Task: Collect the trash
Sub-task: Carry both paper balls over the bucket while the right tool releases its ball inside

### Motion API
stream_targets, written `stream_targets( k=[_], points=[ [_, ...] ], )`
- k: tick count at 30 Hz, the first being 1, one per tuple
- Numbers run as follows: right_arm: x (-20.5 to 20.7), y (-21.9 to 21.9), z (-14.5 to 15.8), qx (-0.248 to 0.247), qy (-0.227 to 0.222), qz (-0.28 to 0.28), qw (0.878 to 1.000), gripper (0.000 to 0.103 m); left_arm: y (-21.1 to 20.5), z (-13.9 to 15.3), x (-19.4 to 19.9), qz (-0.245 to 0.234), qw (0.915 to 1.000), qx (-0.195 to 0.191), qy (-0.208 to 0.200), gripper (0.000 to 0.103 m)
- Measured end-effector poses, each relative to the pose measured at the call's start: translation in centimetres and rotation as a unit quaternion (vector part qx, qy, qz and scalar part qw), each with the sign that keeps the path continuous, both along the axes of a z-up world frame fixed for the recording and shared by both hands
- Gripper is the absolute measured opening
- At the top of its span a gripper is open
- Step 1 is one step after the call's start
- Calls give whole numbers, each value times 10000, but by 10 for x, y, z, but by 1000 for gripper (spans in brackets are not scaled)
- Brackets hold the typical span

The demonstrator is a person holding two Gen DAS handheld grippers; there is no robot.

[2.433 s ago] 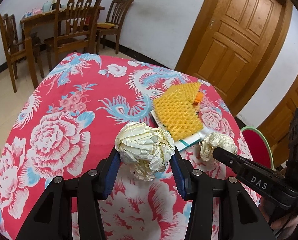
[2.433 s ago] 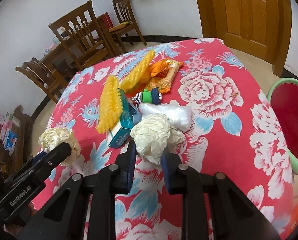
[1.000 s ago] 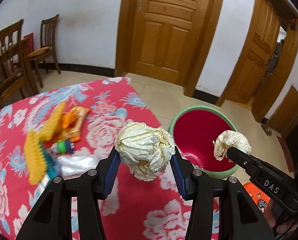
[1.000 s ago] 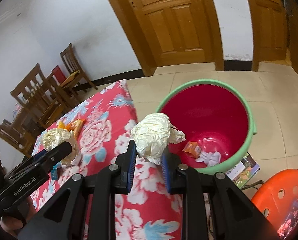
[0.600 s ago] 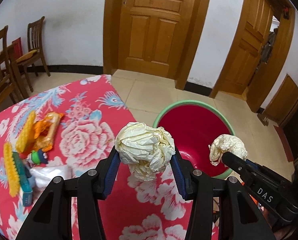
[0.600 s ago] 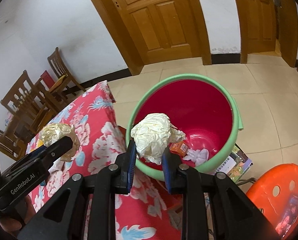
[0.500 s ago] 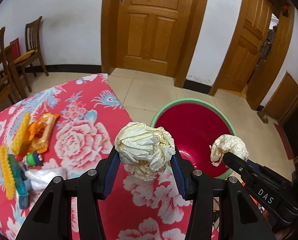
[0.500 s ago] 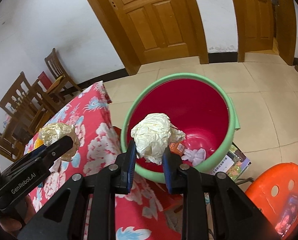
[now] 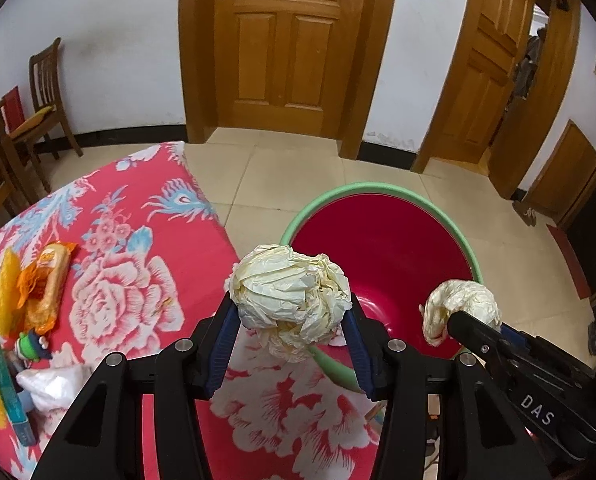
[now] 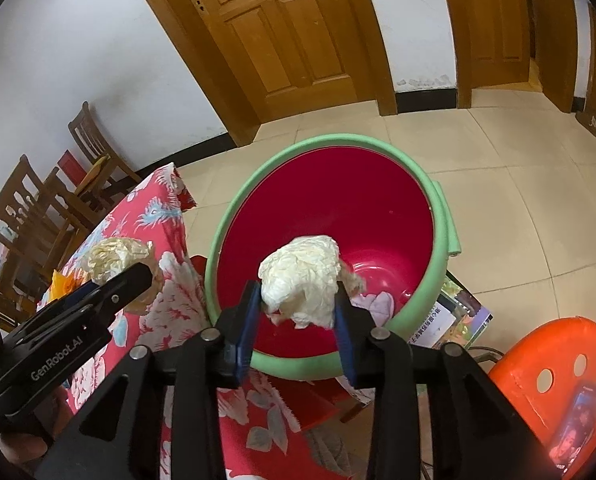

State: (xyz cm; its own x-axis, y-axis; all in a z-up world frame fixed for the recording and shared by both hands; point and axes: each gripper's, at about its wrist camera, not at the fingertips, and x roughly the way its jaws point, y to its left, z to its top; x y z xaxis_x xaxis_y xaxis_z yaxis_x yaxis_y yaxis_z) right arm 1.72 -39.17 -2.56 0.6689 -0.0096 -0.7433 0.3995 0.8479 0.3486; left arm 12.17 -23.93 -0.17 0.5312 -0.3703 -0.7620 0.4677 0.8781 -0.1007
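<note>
My left gripper (image 9: 290, 320) is shut on a crumpled cream paper ball (image 9: 290, 292) and holds it above the table edge, just left of the red bin with a green rim (image 9: 382, 248). My right gripper (image 10: 298, 304) is shut on a second crumpled paper ball (image 10: 302, 276) and holds it over the bin's mouth (image 10: 442, 216). The right gripper and its ball also show in the left wrist view (image 9: 458, 308). The left gripper's ball shows in the right wrist view (image 10: 118, 260). Some scraps lie at the bin's bottom (image 10: 374, 304).
The table has a red floral cloth (image 9: 114, 288). On it at the left lie an orange snack wrapper (image 9: 46, 280), yellow foam net (image 9: 2, 292), a teal box (image 9: 6, 396) and a clear bag (image 9: 54, 384). An orange stool (image 10: 554, 364) stands right of the bin, papers (image 10: 454, 316) beside it.
Both grippers have swung from the table toward the bin. The right gripper's ball now hangs over the bin's opening, and its jaws stand a little wider than before. The left ball stays held.
</note>
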Motion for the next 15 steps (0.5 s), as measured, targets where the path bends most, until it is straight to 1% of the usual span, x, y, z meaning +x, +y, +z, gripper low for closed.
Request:
stream_targets(
  k=[1,3,6,11,13,15],
  points=[
    [0,-2,0,11,-4,-19,10000,44,-3,-1,1,-27,10000,14,-9,52],
    [-1,-3,0,16,-23,-35,10000,48,-8,-2,2,-53,10000,39,-19,53],
    [-4,-6,0,5,-31,-85,10000,53,-15,-6,5,-107,9999,73,13,54],
    [-6,-10,2,15,-55,-184,9998,55,-22,-10,7,-193,9997,101,67,62],
    [-6,-11,3,25,-61,-220,9997,55,-24,-10,7,-211,9997,100,95,67],
    [-8,-12,3,34,-69,-242,9997,55,-24,-11,8,-205,9997,106,98,68]
  ],
)
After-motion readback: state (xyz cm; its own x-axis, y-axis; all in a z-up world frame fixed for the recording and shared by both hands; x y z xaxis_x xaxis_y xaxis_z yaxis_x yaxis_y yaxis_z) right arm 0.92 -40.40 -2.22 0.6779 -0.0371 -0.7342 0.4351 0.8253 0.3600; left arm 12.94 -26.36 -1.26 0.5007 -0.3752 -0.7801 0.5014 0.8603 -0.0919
